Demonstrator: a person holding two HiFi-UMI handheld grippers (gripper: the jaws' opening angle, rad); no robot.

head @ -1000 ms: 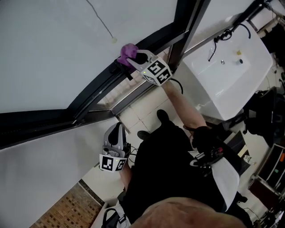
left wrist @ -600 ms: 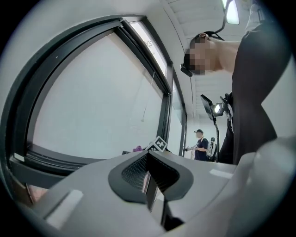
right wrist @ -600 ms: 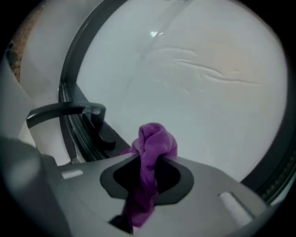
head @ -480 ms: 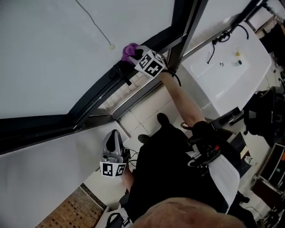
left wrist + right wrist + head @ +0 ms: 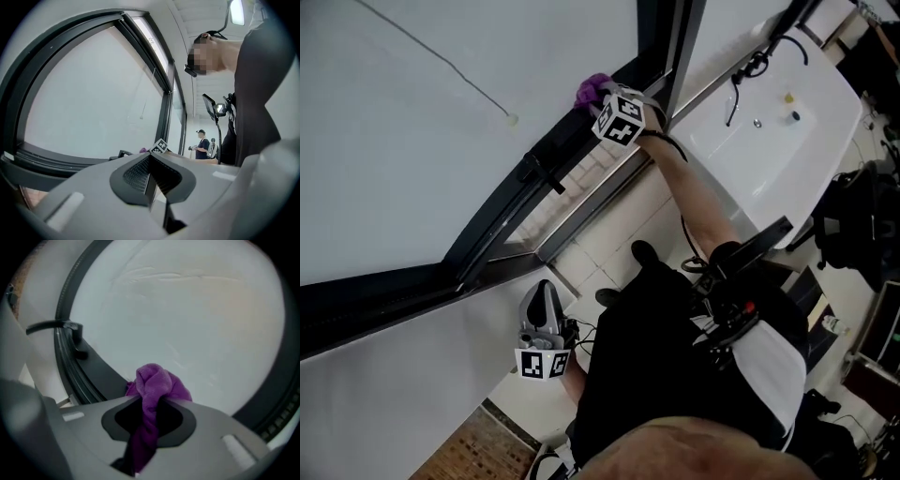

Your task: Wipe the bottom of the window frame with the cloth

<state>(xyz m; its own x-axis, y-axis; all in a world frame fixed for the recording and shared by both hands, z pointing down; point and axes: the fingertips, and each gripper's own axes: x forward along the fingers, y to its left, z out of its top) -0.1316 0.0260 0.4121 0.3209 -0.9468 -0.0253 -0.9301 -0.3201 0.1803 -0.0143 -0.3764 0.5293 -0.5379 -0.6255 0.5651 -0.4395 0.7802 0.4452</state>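
Observation:
My right gripper (image 5: 600,97) is shut on a bunched purple cloth (image 5: 591,90), which it presses against the dark bottom rail of the window frame (image 5: 548,150), near the frame's upright post. In the right gripper view the purple cloth (image 5: 154,387) bulges out between the jaws of the right gripper (image 5: 149,401), up against the rail (image 5: 101,371) and the pane. My left gripper (image 5: 542,305) hangs low near the person's waist, away from the window. Seen in the left gripper view, the left gripper (image 5: 149,171) has its jaws closed together with nothing between them.
A black window handle (image 5: 536,169) sticks out of the rail to the left of the cloth. A white sink (image 5: 769,131) with a tap stands to the right of the post. A pull cord's end (image 5: 512,119) hangs before the pane. Pale floor tiles (image 5: 609,234) lie below.
The right gripper has slid the cloth along the bottom rail to the right, toward the upright post. The left gripper has stayed low by the waist.

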